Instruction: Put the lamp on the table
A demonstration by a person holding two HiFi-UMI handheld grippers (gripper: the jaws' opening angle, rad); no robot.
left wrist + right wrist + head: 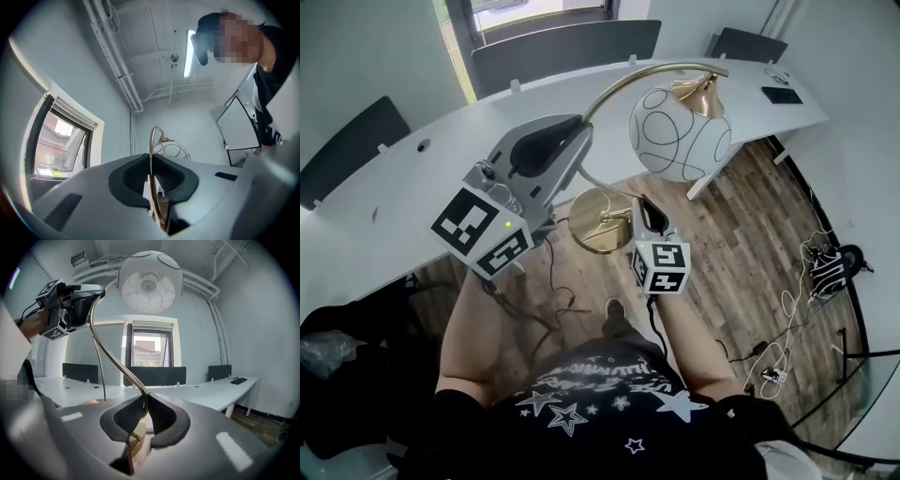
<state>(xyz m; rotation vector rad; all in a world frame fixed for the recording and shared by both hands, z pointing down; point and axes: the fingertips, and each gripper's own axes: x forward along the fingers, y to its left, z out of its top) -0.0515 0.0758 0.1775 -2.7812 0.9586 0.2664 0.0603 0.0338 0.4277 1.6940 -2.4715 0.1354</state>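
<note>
Hand-held grippers (574, 141) (648, 212) (aloft) on lamp (680, 133)

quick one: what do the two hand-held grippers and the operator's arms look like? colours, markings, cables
The left hand-held gripper and right hand-held gripper have grey moulded shells with black ribbed pads. Each carries a white cube printed with black square markers; the left cube shows a green light. A black cable hangs from the right one. Forearms are bare; the top is black with white stars.
</note>
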